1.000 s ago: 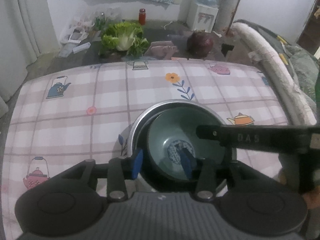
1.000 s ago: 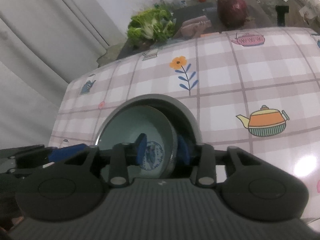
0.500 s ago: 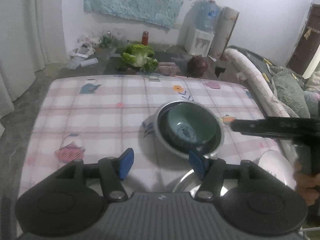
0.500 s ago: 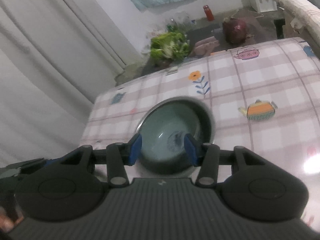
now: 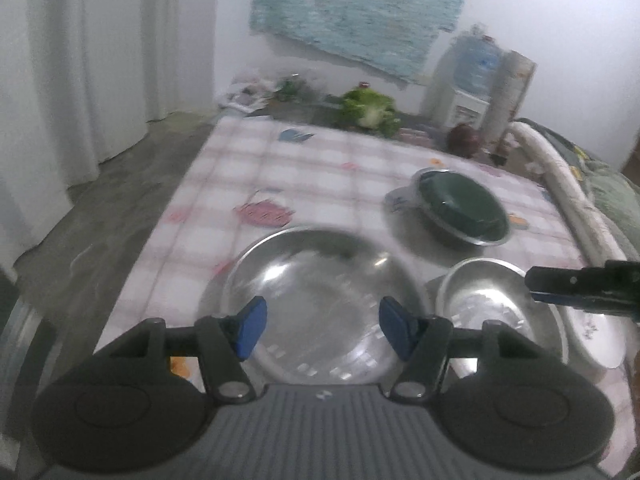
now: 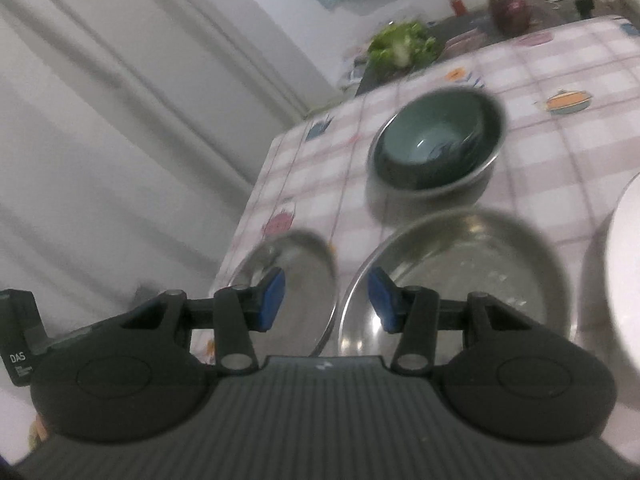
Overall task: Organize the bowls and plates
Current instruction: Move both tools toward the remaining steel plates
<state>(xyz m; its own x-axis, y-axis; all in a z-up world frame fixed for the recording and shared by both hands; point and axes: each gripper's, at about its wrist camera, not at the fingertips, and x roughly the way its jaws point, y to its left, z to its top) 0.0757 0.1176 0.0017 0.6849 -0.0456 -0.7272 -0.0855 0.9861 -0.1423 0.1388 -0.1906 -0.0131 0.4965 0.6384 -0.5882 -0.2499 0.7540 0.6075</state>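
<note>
right now both empty: left gripper jaws just widened, right gripper apart too. large steel plate sits near-left on the table, beside the steel bowl. probably light, stiff, slick; pinch the thin rim.

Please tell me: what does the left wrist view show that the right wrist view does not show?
Only the left wrist view shows the water dispenser against the back wall and the open left claw, holding nothing.

Only the right wrist view shows the red jar and the open, empty right claw.

Both show the green bowl nested in a steel bowl, the two empty steel bowls nearer the cameras, the leafy greens and the checked tablecloth.
</note>
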